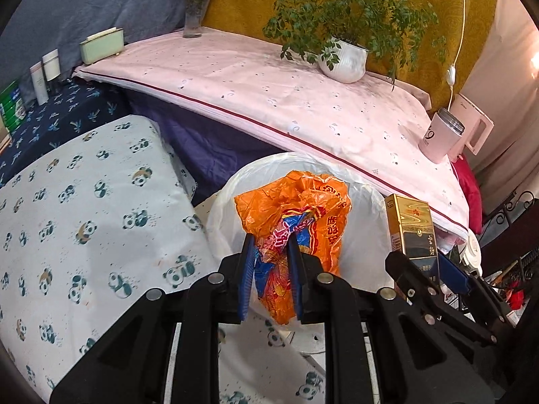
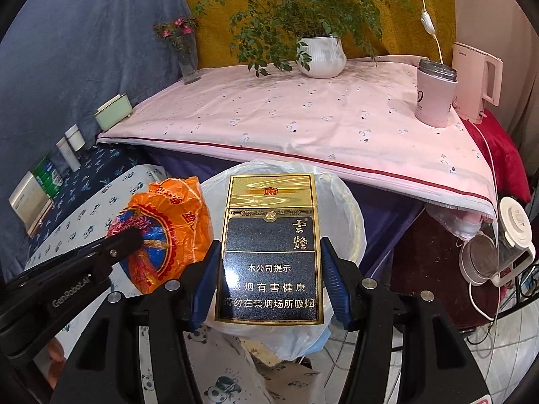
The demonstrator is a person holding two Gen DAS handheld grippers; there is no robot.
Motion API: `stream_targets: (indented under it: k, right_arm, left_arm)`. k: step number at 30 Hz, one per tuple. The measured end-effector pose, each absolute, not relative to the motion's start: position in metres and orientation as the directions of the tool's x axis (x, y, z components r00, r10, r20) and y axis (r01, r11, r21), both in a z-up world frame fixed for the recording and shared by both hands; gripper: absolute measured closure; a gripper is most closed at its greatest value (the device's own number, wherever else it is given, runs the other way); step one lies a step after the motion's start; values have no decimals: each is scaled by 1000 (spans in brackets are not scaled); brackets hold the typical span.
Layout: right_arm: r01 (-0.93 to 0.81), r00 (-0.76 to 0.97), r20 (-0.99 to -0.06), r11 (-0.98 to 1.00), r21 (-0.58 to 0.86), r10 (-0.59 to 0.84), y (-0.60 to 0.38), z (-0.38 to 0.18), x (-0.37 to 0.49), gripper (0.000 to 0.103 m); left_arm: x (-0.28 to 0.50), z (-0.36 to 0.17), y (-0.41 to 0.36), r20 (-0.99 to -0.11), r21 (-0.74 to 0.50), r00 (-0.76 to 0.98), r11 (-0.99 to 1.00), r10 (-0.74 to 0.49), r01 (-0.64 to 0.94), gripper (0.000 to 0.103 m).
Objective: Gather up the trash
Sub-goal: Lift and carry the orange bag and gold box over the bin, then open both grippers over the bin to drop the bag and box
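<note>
My left gripper [image 1: 269, 262] is shut on a crumpled orange plastic wrapper [image 1: 296, 208] and holds it above the white-lined trash bin [image 1: 363, 235]. My right gripper [image 2: 267, 269] is shut on a gold and black cigarette box [image 2: 269, 235], upright over the same bin [image 2: 350, 208]. The box also shows in the left wrist view [image 1: 411, 229], to the right of the wrapper, with the right gripper [image 1: 424, 269] around it. The wrapper shows in the right wrist view [image 2: 168, 222], left of the box, with the left gripper [image 2: 134, 245] on it.
A pink-clothed table [image 2: 303, 121] stands behind the bin with a potted plant [image 2: 321, 55], a flower vase [image 2: 188, 64], a pink mug [image 2: 434, 97] and a kettle [image 2: 476, 80]. A panda-print cloth [image 1: 84, 219] lies to the left. A blender [image 2: 495, 249] and cables sit at right.
</note>
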State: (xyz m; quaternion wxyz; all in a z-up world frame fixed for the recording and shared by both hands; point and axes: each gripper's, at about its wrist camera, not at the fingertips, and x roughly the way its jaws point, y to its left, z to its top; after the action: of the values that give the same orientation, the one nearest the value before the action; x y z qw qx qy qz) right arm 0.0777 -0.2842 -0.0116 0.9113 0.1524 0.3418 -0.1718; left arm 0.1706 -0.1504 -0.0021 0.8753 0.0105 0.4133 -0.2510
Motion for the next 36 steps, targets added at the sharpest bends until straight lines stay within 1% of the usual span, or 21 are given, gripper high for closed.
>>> stream_targets:
  k: [4, 6, 7, 8, 36]
  right_arm:
    - [428, 703, -677, 890, 160, -217, -293, -14, 83, 48]
    - [431, 702, -678, 888, 162, -218, -297, -15, 85, 48]
    - [433, 702, -678, 887, 162, -219, -298, -15, 86, 48]
    - [435, 702, -678, 886, 162, -220, -299, -15, 86, 48]
    - [384, 715, -671, 912, 143, -195, -286, -10, 113, 47]
  left_arm:
    - [179, -6, -161, -727, -207, 525, 870, -443, 447, 82]
    - [182, -8, -163, -726, -208, 531, 876, -437, 436, 71]
    - [184, -9, -164, -726, -203, 538, 881, -429, 428, 57]
    - [184, -9, -163, -723, -202, 544, 884, -425, 422, 51]
    - [191, -10, -135, -725, -182, 580, 915, -373, 361, 51]
